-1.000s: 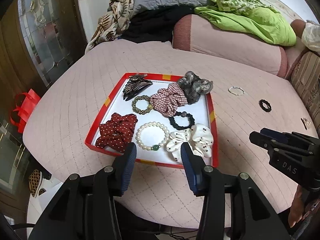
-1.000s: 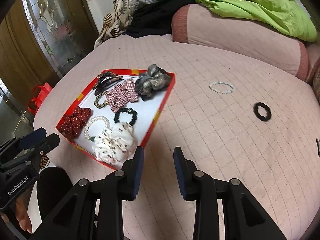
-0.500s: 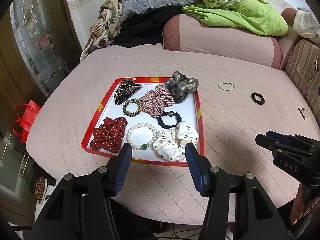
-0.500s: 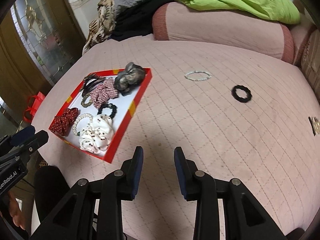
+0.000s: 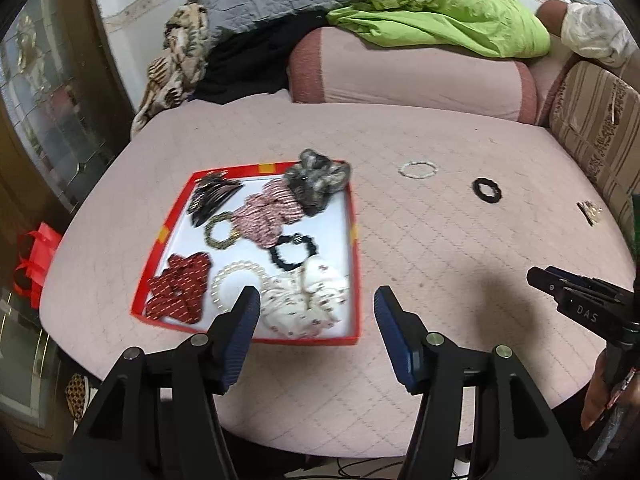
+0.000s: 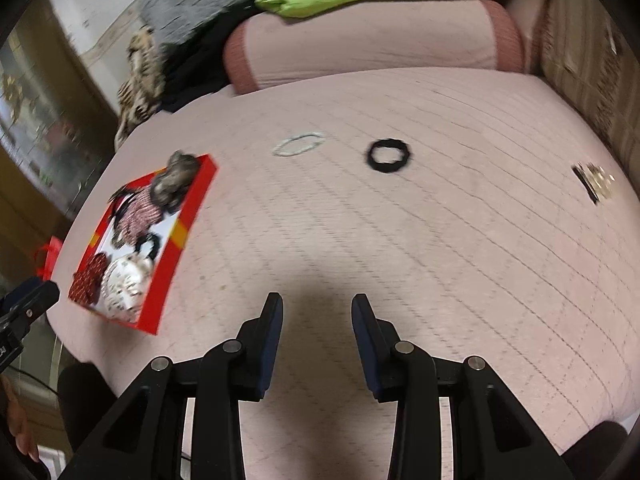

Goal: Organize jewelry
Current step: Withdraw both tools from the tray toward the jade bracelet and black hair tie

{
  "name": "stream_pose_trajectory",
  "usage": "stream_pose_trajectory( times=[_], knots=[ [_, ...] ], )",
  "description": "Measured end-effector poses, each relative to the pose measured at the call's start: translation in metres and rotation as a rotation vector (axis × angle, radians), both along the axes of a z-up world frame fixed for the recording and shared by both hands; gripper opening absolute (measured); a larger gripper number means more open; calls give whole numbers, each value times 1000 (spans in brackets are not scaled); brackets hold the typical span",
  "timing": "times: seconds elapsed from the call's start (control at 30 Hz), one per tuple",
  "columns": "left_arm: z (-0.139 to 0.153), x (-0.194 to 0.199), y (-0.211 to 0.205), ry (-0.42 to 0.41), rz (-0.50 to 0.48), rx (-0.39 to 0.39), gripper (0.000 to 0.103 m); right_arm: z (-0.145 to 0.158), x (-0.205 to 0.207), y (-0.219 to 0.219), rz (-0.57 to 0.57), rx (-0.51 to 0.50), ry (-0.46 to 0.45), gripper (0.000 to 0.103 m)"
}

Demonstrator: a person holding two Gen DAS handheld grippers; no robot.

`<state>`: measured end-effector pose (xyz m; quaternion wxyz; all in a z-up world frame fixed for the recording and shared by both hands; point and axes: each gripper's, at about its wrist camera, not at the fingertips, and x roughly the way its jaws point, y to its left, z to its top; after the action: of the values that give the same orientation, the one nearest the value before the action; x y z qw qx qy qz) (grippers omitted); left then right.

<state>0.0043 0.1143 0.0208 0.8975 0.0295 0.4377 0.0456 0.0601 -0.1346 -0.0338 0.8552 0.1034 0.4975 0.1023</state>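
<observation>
Spreading both empty grippers, left gripper [image 5: 316,300] wide, right gripper [image 6: 317,304] narrower, I feared overshooting the thin black hair tie [image 6: 388,155] at upper centre.

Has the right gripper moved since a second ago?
Yes. The right gripper has swung rightward, away from the red tray, toward the black hair tie; its empty jaws are opening.

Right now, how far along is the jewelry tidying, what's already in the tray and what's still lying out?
Done: the red tray already holds several scrunchies, a pearl bracelet, a black hair tie and a dark hair clip. In hand: nothing; the left gripper and right gripper are both empty, jaws opening. Left: on the pink quilted table lie a white bead bracelet, a black scrunchie and a small gold-and-black piece.
</observation>
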Motion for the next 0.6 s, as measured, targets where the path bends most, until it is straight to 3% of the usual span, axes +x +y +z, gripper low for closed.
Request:
stream_pose_trajectory(
  times=[0.23, 0.6],
  knots=[
    [-7, 23, -41, 6, -73, 39, 59, -14, 7, -35, -96, 15, 27, 39],
    [-24, 57, -85, 13, -134, 55, 59, -20, 16, -55, -151, -102, -5, 39]
  ],
)
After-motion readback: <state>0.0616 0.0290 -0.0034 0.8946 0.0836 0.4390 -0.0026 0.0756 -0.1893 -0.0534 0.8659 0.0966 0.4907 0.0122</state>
